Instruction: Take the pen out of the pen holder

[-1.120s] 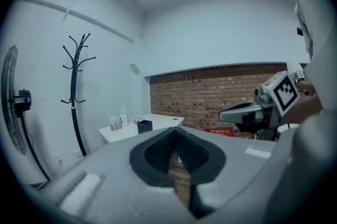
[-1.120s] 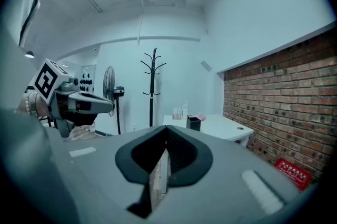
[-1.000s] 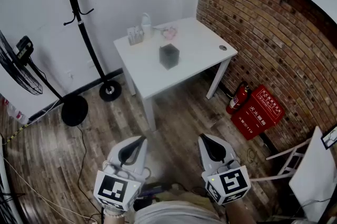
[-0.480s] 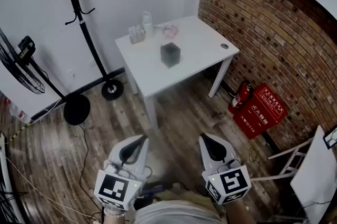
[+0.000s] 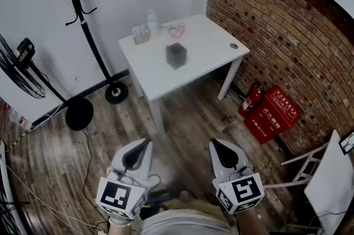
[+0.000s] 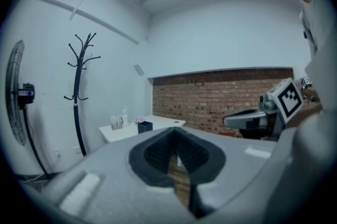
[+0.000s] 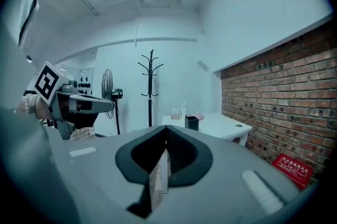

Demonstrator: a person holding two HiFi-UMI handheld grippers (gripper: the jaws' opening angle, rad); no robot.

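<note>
I hold both grippers well short of the white table (image 5: pixel 206 46), low over the wood floor. The left gripper (image 5: pixel 146 142) has its jaws closed together with nothing between them, and the right gripper (image 5: pixel 213 142) looks the same. The black pen holder (image 5: pixel 176 56) stands near the table's middle. The pen is probably inside it, but it is too small for me to see.

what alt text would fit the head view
Seen from above, the left gripper and right gripper, jaws shut and empty, point across a wood floor toward a white table bearing a black pen holder. A coat stand stands left of the table, a brick wall right.
</note>
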